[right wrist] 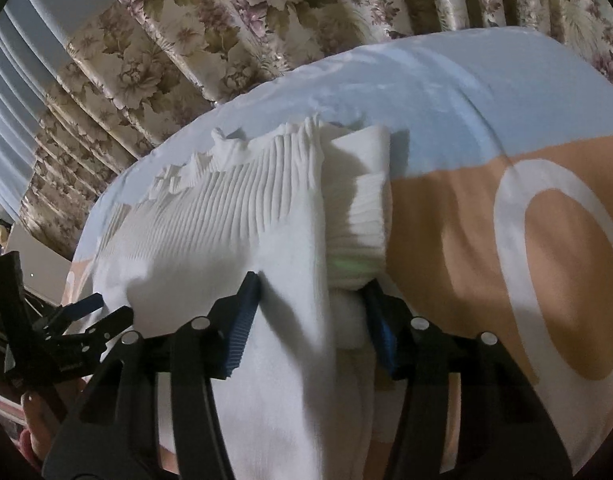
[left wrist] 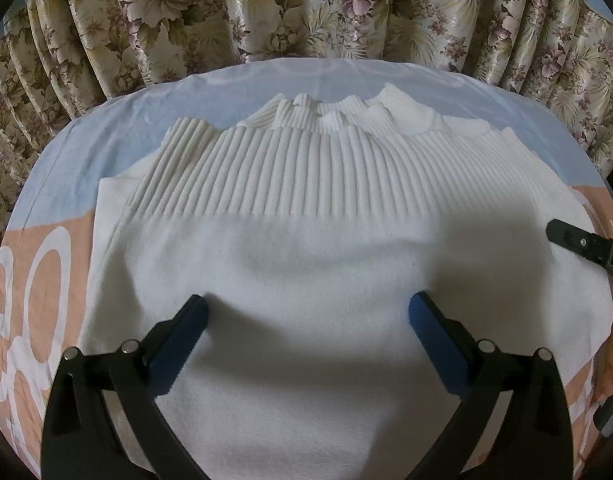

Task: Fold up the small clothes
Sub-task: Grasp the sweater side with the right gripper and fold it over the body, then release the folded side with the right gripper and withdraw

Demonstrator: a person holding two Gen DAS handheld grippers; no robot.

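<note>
A white knitted sweater (left wrist: 306,248) lies flat on the bed, its ribbed band and ruffled edge toward the far side. My left gripper (left wrist: 306,316) is open just above its smooth middle part, jaws wide apart and empty. In the right wrist view the sweater (right wrist: 234,220) has a folded sleeve with a ribbed cuff (right wrist: 358,236) along its right edge. My right gripper (right wrist: 312,300) is open, its jaws standing on either side of that edge fold, with cloth between them. The right gripper also shows at the right edge of the left wrist view (left wrist: 582,242).
The bed sheet (right wrist: 466,220) is light blue and peach with large white ring shapes. Flowered curtains (left wrist: 306,8) hang close behind the bed's far edge. The left gripper (right wrist: 90,316) and the hand holding it show at the lower left of the right wrist view.
</note>
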